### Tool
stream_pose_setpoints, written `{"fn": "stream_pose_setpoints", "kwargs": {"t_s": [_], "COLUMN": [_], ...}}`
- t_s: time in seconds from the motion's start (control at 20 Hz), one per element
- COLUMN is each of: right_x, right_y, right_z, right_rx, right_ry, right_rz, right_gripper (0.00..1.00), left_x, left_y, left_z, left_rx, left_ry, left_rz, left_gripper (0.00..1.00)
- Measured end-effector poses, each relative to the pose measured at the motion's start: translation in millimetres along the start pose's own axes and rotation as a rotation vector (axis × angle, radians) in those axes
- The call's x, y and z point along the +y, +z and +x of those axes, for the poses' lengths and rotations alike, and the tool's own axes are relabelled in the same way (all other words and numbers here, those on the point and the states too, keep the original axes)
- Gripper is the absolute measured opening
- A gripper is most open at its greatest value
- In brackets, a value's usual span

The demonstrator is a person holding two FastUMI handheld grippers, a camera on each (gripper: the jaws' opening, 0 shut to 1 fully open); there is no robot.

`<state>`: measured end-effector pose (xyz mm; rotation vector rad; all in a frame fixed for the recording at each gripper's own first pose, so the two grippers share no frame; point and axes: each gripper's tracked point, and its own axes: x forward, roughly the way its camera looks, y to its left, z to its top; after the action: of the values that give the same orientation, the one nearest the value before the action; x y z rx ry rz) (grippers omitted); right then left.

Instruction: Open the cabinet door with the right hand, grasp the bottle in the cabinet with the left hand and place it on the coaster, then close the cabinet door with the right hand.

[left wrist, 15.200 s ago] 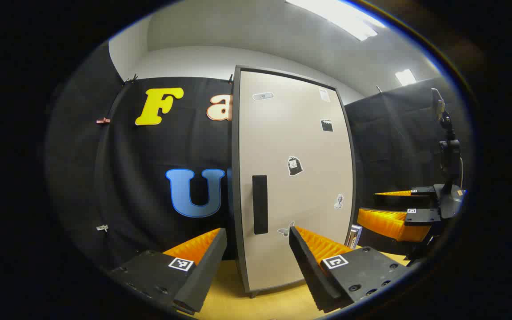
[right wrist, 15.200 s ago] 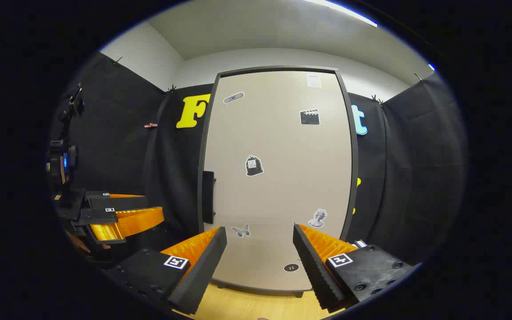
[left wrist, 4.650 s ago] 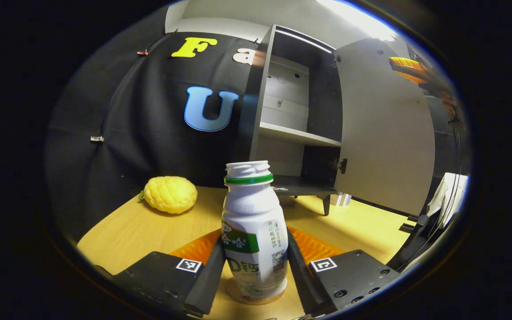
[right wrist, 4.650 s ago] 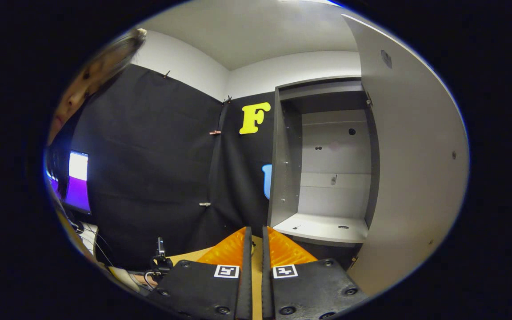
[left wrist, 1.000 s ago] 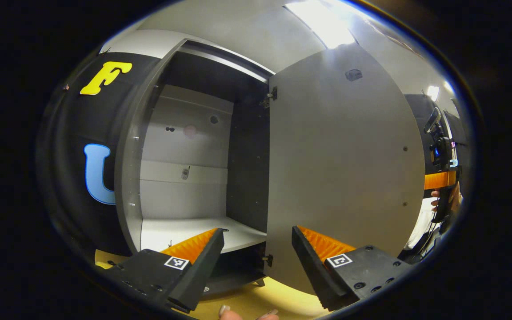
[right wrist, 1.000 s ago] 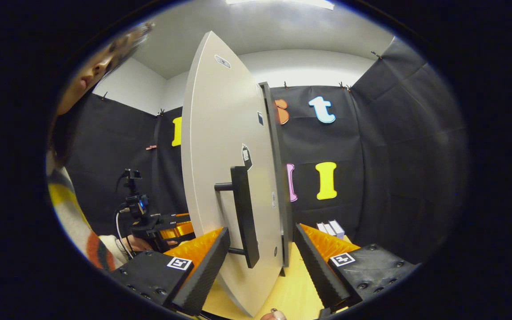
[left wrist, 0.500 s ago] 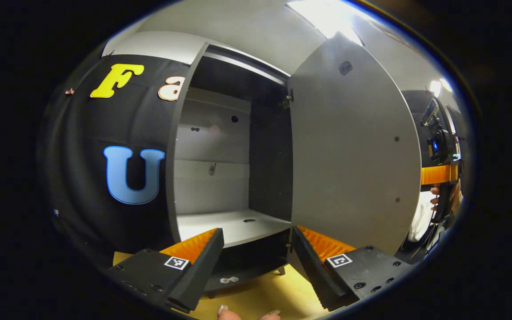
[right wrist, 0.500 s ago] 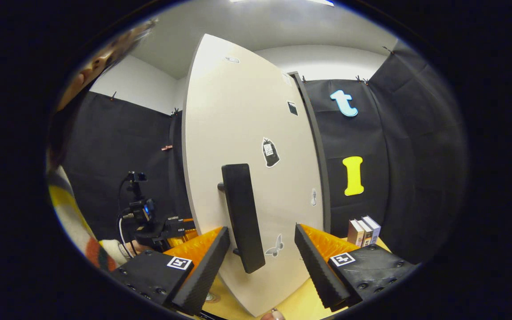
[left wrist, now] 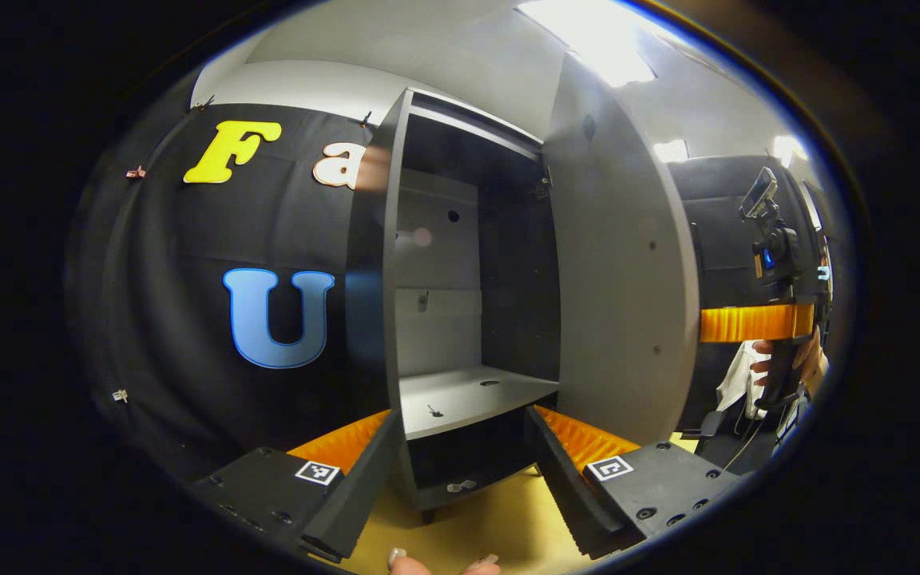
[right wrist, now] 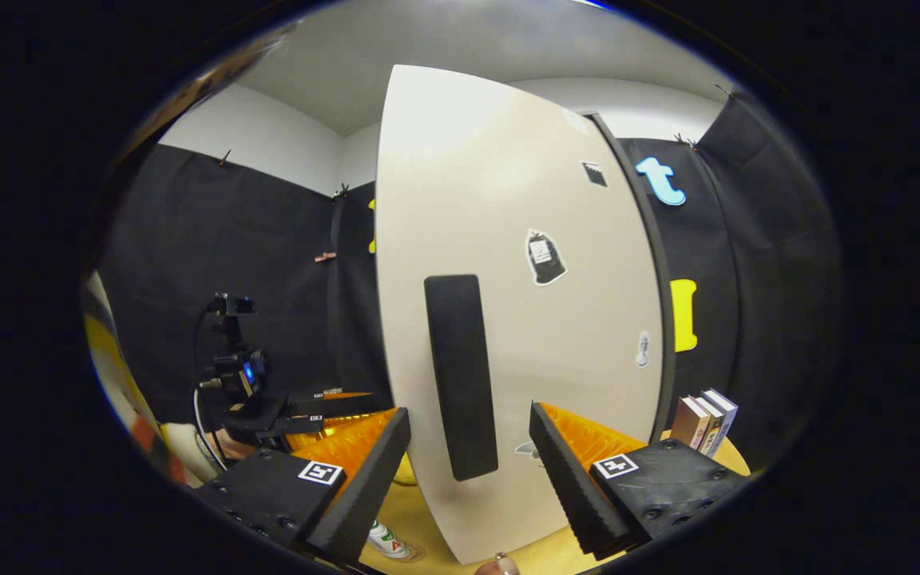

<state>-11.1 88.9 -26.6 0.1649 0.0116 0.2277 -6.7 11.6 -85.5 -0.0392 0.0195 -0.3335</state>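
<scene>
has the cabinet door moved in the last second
Yes. In the left gripper view the cabinet door has swung toward closing, covering more of the cabinet opening and inner shelf.

Tabletop (left wrist: 500, 527): light wood surface. Cabinet (left wrist: 460, 319) stands on tabletop on short legs, door (right wrist: 524, 319) partly open. Inner shelf (left wrist: 468, 395): pale, bears few small fittings. Small pale item (left wrist: 457, 485) lies on cabinet floor. Bottle (right wrist: 384, 540) rests on coaster (right wrist: 412, 553) at near tabletop edge. Books (right wrist: 703, 419) stand upright on tabletop just beside cabinet's hinge side.
</scene>
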Motion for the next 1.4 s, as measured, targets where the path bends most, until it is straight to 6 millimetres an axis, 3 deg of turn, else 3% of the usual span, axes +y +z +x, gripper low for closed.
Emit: {"fn": "stream_pose_setpoints", "kwargs": {"t_s": [0.15, 0.35, 0.6, 0.75, 1.0, 1.25, 1.4], "right_x": [1, -21, -54, -65, -100, -118, -119], "right_y": [-7, -5, -3, -2, 9, 18, 15], "right_z": [5, -2, -11, -7, -10, -8, -9], "right_rx": [0.011, 0.005, -0.010, 0.008, -0.013, -0.049, -0.039], "right_ry": [0.003, -0.079, -0.175, -0.160, -0.194, -0.186, -0.155], "right_rz": [0.013, 0.008, -0.020, -0.045, -0.081, -0.104, -0.142], "right_gripper": [0.98, 0.98, 0.98, 0.98, 0.98, 0.98, 0.98], "left_x": [10, 7, -11, -28, -61, -76, -86], "left_y": [-1, 1, 12, 23, 33, 44, 50], "left_z": [-11, -14, -11, -8, 2, 8, 17], "left_rx": [0.003, 0.008, 0.014, -0.003, -0.016, -0.030, -0.039], "left_ry": [0.014, 0.010, 0.035, 0.060, 0.130, 0.257, 0.304], "left_rz": [0.017, 0.018, -0.009, 0.006, 0.011, 0.048, 0.071], "left_gripper": [0.96, 0.96, 0.96, 0.99, 0.96, 0.96, 0.96]}}
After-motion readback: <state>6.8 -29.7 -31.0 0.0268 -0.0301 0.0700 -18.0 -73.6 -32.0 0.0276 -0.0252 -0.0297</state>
